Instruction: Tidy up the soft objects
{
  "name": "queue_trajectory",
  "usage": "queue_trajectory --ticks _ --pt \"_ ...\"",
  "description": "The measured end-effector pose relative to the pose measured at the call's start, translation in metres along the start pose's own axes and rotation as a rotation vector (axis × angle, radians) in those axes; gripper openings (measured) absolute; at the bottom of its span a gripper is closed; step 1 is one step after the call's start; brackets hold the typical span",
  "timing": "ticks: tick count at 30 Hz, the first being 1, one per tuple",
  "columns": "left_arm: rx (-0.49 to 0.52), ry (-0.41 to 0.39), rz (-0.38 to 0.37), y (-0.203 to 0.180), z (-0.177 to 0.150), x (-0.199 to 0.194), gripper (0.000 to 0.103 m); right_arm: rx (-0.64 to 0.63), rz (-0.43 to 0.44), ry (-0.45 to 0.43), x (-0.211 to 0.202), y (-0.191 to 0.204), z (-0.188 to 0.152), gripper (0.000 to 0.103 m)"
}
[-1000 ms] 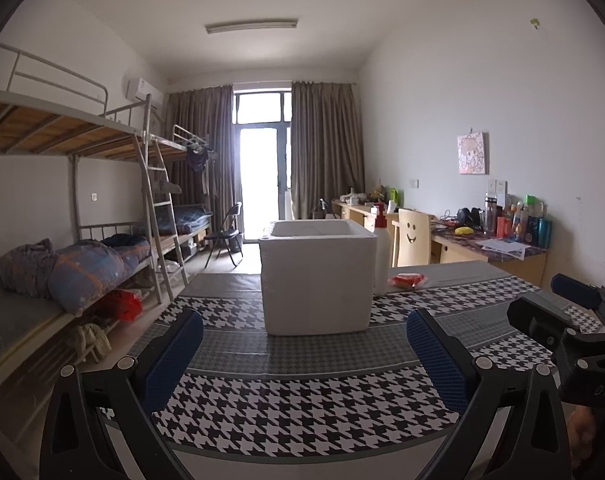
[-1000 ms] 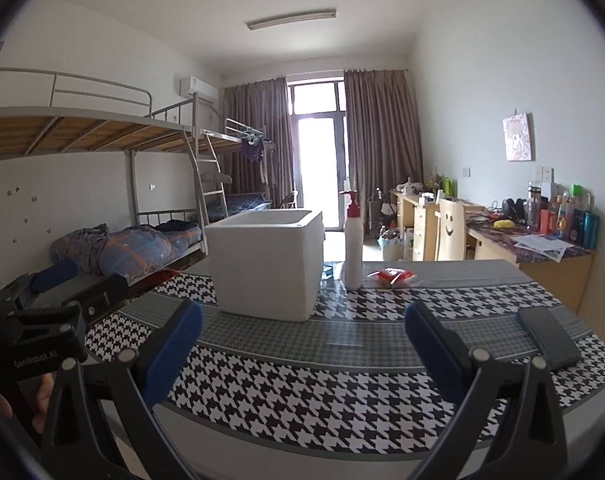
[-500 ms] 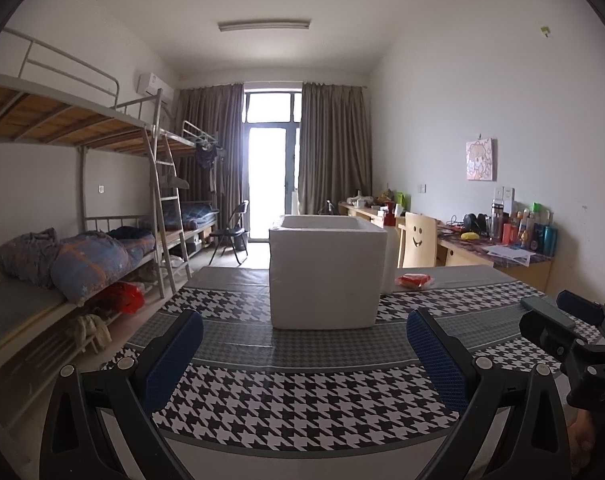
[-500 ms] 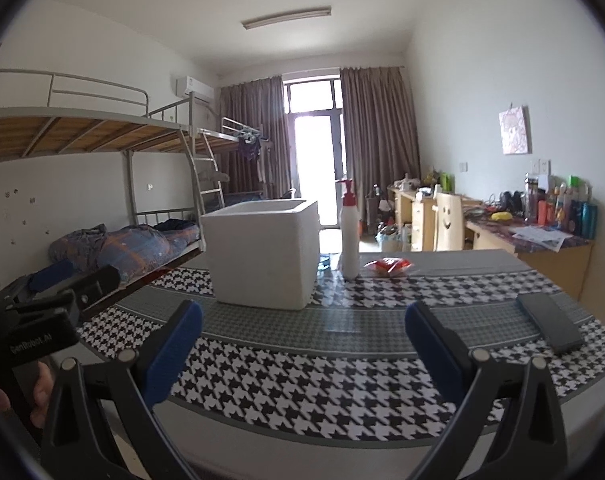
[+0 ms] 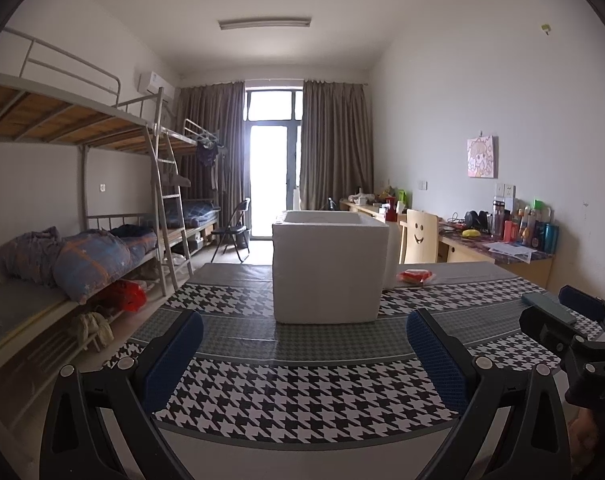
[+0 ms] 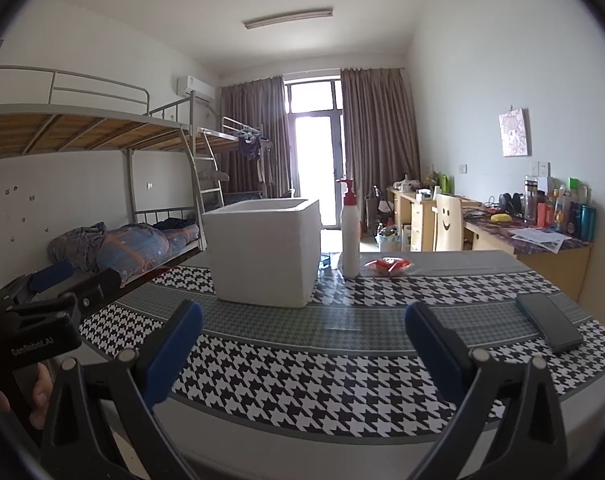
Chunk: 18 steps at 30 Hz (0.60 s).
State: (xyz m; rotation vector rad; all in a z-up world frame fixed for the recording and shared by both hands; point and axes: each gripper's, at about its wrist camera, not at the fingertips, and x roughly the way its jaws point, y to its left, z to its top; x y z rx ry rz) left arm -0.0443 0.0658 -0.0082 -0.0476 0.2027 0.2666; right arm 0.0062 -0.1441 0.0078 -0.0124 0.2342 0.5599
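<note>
Right wrist view: both grippers' jaws spread wide w/ nothing held; red packet (image 6: 388,266) lies flat, long axis left-right.

My left black plastic two-finger gripper (image 5: 304,354) has triangular cut-outs in its arms, round silver screws at the pivots, and ribbed blue rubber pads (image 5: 173,356). My right black plastic two-finger gripper (image 6: 302,346) matches it: same blue pads (image 6: 175,348), same silver screws. White lettering marks a black body. Bare skin of my left hand (image 6: 38,394) shows beneath.
</note>
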Motion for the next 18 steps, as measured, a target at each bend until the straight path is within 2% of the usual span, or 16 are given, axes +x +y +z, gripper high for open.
queue_trajectory --ticks 18 --pt "0.009 0.002 -0.004 -0.0026 -0.0009 -0.0023 0.102 -0.002 0.003 0.013 0.0023 0.0007 -0.0044 0.102"
